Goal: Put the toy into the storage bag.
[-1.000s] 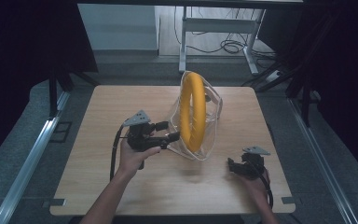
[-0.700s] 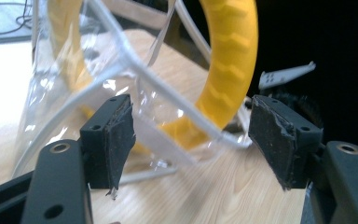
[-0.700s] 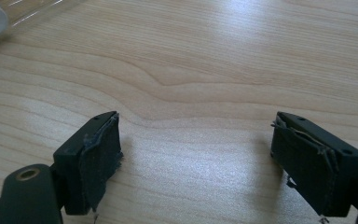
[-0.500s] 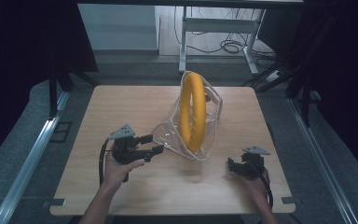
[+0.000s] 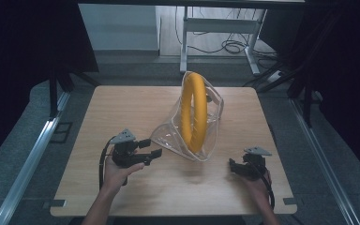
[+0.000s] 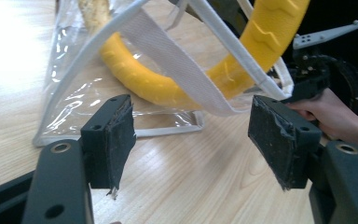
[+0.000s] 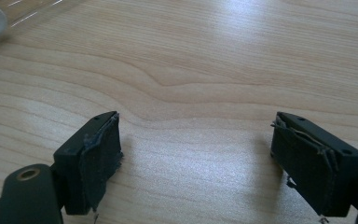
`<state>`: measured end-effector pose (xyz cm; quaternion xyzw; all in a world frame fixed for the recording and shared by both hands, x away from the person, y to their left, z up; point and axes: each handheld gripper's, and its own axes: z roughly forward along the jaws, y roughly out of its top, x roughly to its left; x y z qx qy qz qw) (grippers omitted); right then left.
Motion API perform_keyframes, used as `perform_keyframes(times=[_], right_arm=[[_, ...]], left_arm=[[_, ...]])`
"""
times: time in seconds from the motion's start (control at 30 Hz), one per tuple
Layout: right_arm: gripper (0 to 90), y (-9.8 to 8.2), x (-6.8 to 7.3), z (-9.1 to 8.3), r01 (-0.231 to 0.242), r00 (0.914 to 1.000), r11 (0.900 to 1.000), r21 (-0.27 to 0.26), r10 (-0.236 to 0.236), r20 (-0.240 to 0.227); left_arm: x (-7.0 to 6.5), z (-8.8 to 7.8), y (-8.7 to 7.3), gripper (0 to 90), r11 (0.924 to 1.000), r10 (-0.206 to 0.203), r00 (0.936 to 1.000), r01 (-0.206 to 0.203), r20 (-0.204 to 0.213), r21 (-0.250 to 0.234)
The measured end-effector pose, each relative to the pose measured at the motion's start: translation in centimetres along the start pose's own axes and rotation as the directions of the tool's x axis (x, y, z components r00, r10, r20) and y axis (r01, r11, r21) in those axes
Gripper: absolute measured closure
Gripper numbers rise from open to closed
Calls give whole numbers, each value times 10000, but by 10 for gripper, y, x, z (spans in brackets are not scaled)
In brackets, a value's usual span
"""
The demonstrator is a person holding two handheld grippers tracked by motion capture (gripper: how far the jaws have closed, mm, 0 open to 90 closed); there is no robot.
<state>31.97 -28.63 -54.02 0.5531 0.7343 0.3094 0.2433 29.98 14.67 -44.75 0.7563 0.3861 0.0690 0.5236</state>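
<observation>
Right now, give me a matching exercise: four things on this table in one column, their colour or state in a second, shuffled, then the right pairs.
Things:
1. ring
2. bag
3. left gripper
4. table

Descriptions:
A. clear plastic with white trim
B. light wood
C. yellow, standing on edge inside the bag
D. jaws open, nothing between them, beside the bag's near corner

Pairs: 1-C, 2-A, 3-D, 4-B
</observation>
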Motion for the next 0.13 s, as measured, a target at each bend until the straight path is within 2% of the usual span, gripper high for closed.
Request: perform_keyframes(times=[0.13], right_arm=[[164,0,0,0,-2,10000,10000,-1,2,-4]], left_arm=[[2,-1,0,309,10000,-46,9999,45,-100,-28]])
